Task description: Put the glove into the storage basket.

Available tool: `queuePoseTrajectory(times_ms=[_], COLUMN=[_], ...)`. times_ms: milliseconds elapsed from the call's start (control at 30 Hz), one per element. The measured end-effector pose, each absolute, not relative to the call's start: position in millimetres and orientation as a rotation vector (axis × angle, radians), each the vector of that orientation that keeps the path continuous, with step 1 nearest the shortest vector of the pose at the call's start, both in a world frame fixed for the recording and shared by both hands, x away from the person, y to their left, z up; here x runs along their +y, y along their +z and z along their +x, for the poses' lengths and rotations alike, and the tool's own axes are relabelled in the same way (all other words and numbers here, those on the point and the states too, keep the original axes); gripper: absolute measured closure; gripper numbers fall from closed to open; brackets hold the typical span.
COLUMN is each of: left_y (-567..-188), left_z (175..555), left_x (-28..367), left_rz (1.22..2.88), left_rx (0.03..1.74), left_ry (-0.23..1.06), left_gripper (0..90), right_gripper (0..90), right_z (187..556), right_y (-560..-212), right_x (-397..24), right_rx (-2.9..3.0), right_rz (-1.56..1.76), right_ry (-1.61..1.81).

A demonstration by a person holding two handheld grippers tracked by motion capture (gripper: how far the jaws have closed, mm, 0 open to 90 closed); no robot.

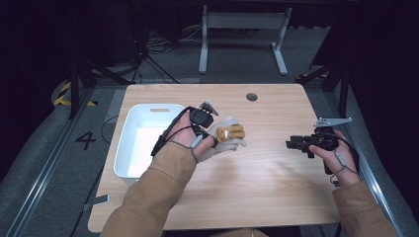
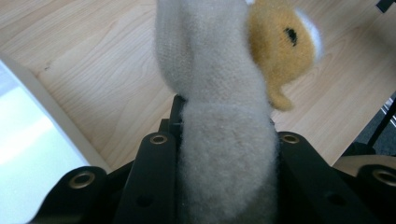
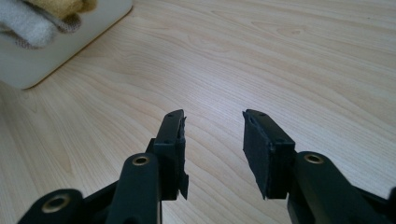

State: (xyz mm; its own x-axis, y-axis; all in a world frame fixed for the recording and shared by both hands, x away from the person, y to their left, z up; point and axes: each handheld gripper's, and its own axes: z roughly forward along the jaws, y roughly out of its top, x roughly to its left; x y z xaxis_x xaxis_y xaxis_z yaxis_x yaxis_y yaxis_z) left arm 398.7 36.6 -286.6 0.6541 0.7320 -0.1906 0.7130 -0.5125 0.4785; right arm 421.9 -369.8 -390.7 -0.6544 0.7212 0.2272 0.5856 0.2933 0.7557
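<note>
High view: left tongs (image 1: 213,129) clamp the plush toy (image 1: 228,133) aloft; right tongs (image 1: 292,143) rest level, half-open, empty.

bin (image 1: 129,148): on table (image 1: 276,177), at its left edge | plush toy (image 1: 228,134): in my left claw (image 1: 210,137), just right of bin | my right claw (image 1: 291,144): well apart, over table's right side

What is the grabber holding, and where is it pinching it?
The left gripper pinches a fuzzy beige-and-yellow plush toy by its beige part. The right gripper holds nothing; its jaws stand apart.
</note>
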Motion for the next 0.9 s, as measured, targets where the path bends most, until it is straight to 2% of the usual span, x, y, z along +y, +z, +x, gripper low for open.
queuePoseTrajectory(times_ms=[900], left_y=[-262], left_z=[428], left_x=[75], left_rz=[2.253], left_rx=[1.42], left_ry=[0.073], left_gripper=[71.6], right_gripper=[60.2], right_z=[422], right_y=[-393], right_x=[-371], right_rx=[2.408], right_rz=[1.238], right_ry=[1.287])
